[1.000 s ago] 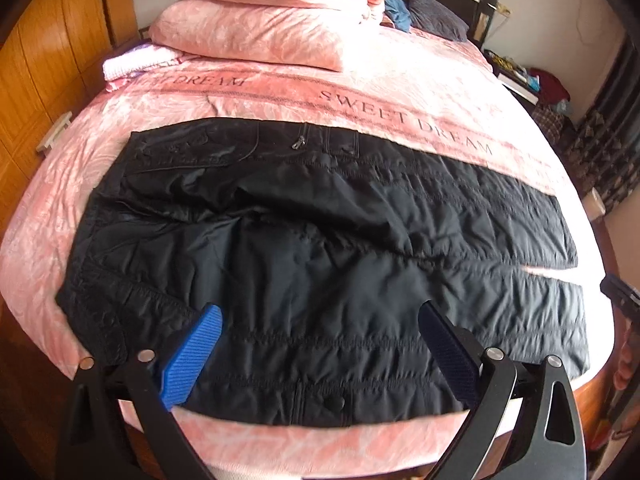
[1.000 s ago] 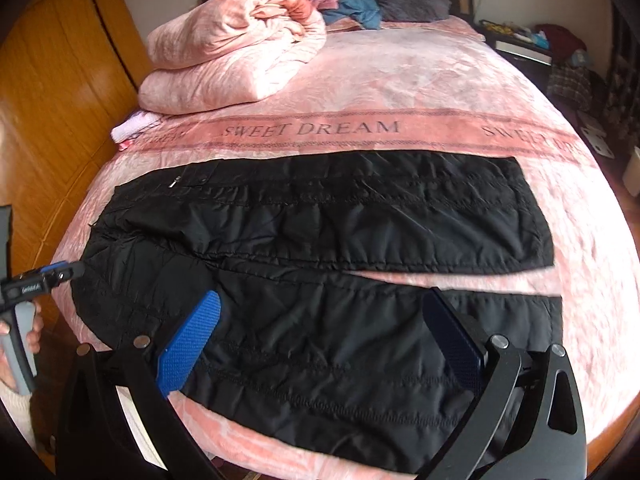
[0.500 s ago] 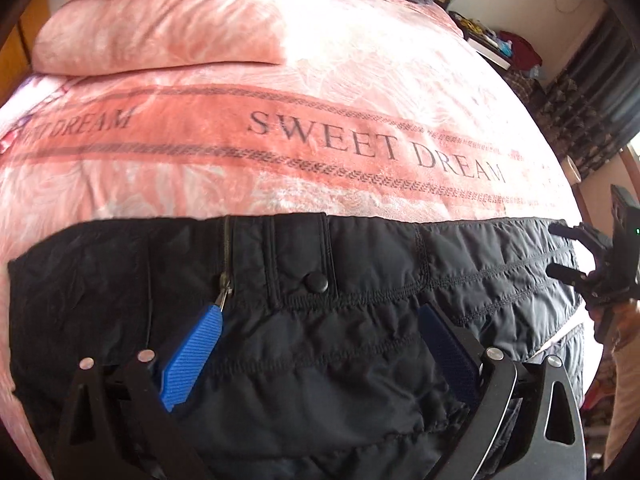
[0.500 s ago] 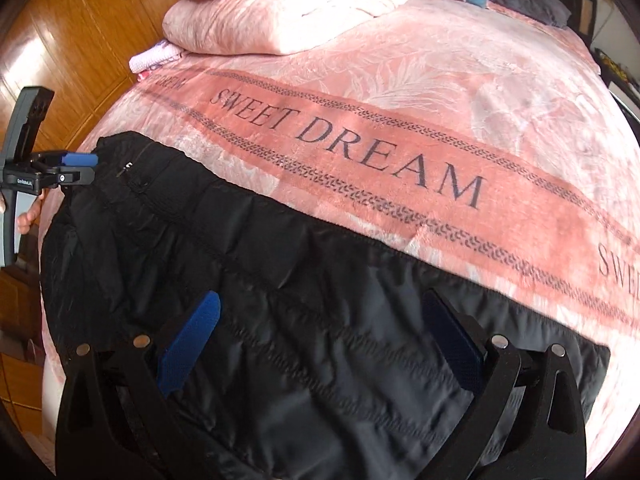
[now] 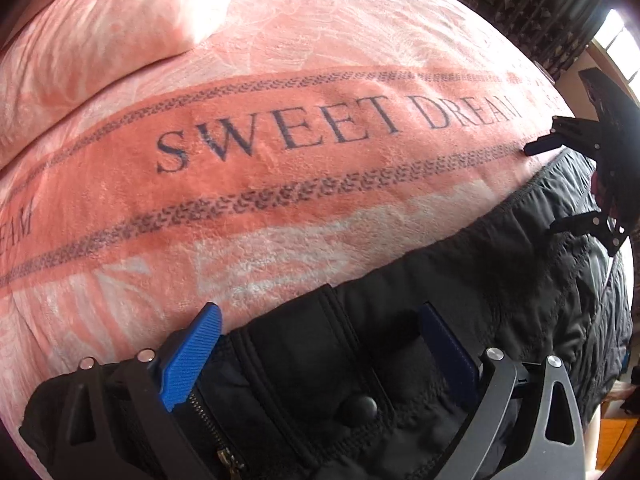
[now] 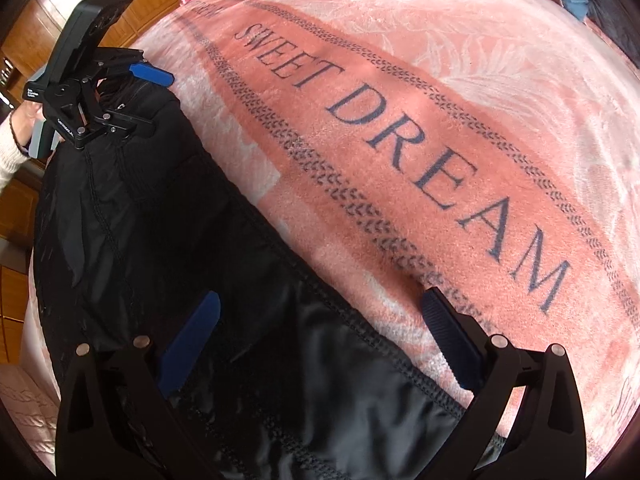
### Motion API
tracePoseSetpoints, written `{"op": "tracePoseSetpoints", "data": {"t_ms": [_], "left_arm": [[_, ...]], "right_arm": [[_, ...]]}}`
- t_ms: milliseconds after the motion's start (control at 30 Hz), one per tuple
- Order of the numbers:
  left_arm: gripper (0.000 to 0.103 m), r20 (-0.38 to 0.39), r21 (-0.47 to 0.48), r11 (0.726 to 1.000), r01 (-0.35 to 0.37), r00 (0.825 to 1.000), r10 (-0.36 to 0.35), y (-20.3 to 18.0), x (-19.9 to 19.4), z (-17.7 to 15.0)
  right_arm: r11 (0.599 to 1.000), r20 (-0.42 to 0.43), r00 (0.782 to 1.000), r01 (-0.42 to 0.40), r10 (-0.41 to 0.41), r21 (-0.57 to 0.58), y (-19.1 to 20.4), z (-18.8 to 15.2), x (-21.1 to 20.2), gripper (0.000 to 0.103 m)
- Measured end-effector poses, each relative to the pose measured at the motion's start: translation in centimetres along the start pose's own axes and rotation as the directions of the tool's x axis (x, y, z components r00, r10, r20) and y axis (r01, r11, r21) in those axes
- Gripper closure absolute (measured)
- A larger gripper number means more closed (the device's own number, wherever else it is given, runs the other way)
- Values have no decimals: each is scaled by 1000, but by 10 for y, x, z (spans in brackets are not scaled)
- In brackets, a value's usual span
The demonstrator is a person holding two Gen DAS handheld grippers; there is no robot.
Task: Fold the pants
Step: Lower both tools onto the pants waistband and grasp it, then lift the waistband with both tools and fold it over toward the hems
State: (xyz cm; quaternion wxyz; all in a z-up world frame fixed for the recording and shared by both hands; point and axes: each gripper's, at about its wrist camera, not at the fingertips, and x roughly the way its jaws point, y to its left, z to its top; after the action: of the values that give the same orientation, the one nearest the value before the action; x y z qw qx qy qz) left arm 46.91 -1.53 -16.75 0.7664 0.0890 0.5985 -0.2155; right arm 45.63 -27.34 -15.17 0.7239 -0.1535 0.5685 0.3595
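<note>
Black quilted pants (image 5: 460,280) lie flat on the pink bed. In the left wrist view their waistband shows a snap button (image 5: 362,408) and a zipper (image 5: 208,428). My left gripper (image 5: 320,320) is open and low over the waistband's far edge, one blue pad (image 5: 188,356) over the blanket side. The right wrist view shows that gripper (image 6: 160,104) at the waist corner. My right gripper (image 6: 320,302) is open and straddles the far edge of the pants leg (image 6: 180,240). It also appears open (image 5: 544,188) at the right of the left wrist view.
A pink blanket (image 6: 400,120) lettered "SWEET DREAM" covers the bed beyond the pants. A folded pink quilt (image 5: 100,40) lies at the head end. Wooden cupboards (image 6: 16,208) stand to the left, dark curtains (image 5: 540,12) to the right. A hand (image 6: 24,120) holds the left gripper.
Both grippers have moved forward and down across the pants, from the near edge to the far edge. Both stayed open. The pants have not shifted.
</note>
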Motion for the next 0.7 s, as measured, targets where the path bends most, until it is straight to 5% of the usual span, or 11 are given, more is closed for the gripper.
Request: {"op": "tracePoseSetpoints", "data": {"t_ms": [167, 267, 333, 467, 700], "left_arm": [[4, 12, -62, 997, -47, 999, 47, -5, 10, 1], [4, -7, 13, 998, -58, 998, 58, -16, 11, -1], [6, -16, 55, 997, -47, 999, 48, -19, 9, -4], [13, -9, 74, 997, -27, 1000, 28, -18, -2, -11], [12, 10, 92, 996, 24, 1000, -25, -14, -10, 1]], "right_arm": [[999, 44, 999, 31, -30, -28, 4, -7, 5, 2], [997, 41, 998, 53, -51, -61, 7, -9, 5, 16], [997, 40, 999, 25, -23, -67, 6, -9, 0, 55], [992, 20, 1000, 24, -21, -128, 17, -13, -5, 93], [985, 163, 985, 87, -63, -147, 34, -26, -34, 98]]}}
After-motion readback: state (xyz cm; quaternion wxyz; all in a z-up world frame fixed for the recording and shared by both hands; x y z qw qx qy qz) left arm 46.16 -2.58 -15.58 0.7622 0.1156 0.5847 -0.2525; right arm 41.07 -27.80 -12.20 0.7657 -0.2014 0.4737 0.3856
